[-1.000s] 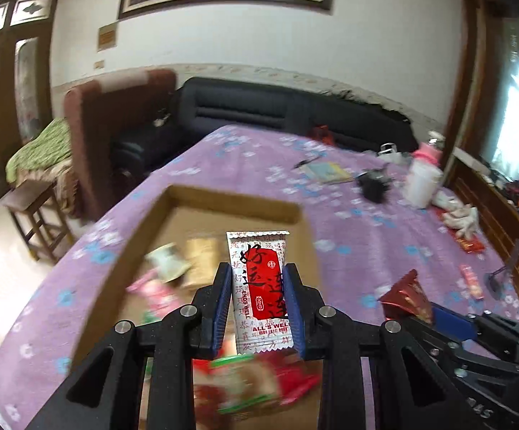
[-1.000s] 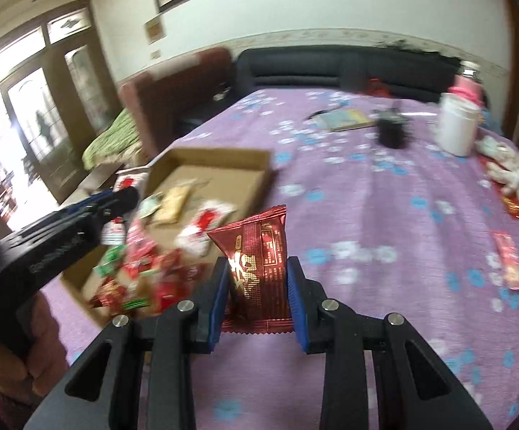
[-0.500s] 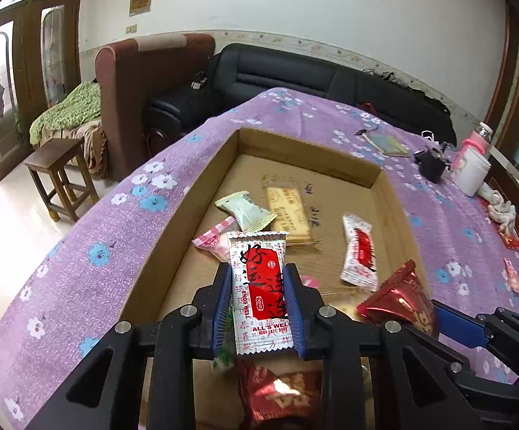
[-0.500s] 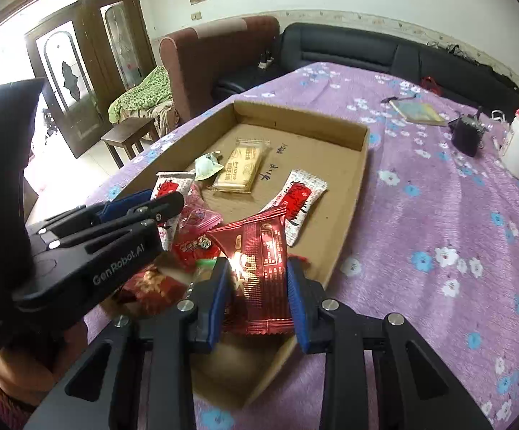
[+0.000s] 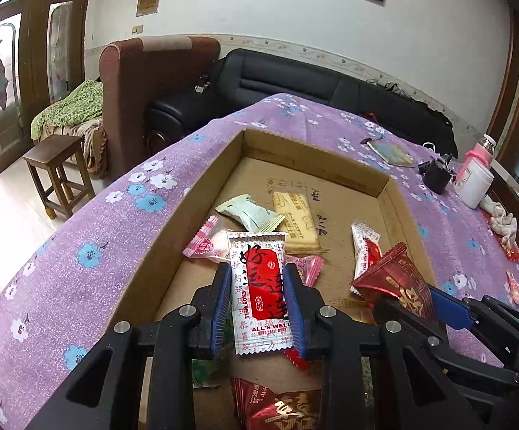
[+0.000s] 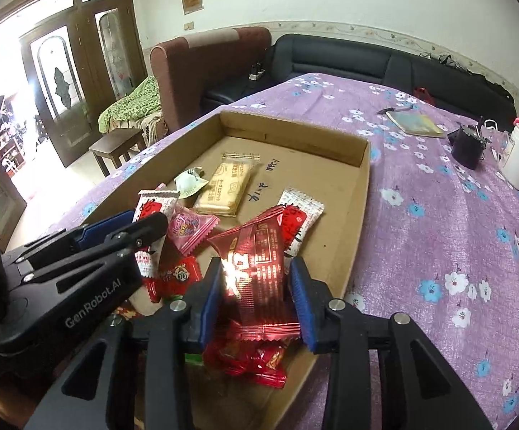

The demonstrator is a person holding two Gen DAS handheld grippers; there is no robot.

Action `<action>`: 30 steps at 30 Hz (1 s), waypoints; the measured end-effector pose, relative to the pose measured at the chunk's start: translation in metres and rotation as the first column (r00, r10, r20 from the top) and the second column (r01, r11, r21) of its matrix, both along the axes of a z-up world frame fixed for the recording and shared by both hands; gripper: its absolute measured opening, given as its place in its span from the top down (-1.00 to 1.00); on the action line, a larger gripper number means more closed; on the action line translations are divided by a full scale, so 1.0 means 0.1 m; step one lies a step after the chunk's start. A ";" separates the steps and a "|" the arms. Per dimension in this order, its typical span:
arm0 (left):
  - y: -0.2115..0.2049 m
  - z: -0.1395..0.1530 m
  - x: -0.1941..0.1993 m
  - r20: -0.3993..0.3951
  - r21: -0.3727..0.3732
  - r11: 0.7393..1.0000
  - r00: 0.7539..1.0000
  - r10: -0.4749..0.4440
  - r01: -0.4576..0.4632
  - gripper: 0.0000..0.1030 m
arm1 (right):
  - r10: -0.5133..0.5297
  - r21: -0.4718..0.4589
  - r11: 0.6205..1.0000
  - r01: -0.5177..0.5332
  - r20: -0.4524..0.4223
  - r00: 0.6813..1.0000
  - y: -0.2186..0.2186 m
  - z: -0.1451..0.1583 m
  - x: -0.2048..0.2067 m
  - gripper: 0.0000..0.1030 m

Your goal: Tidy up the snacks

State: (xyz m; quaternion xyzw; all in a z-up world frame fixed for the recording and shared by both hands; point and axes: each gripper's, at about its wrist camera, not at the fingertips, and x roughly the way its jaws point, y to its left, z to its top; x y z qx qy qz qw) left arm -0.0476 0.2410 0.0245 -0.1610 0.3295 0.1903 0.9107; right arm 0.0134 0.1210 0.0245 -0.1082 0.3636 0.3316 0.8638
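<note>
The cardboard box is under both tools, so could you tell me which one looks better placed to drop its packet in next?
Probably the left tool: its white-and-red packet hangs over bare floor of the cardboard box. The right tool holds its dark red packet above piled snacks beside the box's right wall.

Behind the purple floral tablecloth stand a black sofa, a brown armchair, a wooden stool and glazed dark-wood doors under white walls.

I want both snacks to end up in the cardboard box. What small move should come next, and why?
Probably open both grippers. The left gripper holds the white-and-red packet and the right gripper holds the dark red packet, both already above the cardboard box, so they should drop among the snacks inside.
</note>
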 end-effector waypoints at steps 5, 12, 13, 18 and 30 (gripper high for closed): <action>0.02 0.02 -0.04 0.016 0.002 1.000 1.000 0.013 -0.013 0.35 | 0.002 0.027 1.000 -0.003 0.024 1.000 -0.07 0.11 -0.06 0.03; 0.01 0.10 -0.15 0.070 0.028 0.999 0.997 0.030 -0.032 -0.09 | -0.014 0.061 0.998 0.013 0.021 1.000 -0.22 0.23 -0.09 0.00; 0.00 0.12 -0.17 0.083 0.033 0.999 0.996 0.029 -0.032 -0.23 | -0.017 0.067 0.998 0.015 0.025 1.000 -0.26 0.25 -0.11 -0.08; -0.12 0.24 -0.31 0.136 0.093 0.994 0.990 0.041 -0.054 -0.61 | -0.039 0.085 0.996 0.033 0.068 0.997 -0.50 0.36 -0.25 -0.39; -0.50 0.40 -0.76 0.206 0.217 0.975 0.979 0.011 -0.056 -0.99 | -0.107 0.093 0.992 0.090 0.204 0.973 -0.97 0.24 -0.71 -0.71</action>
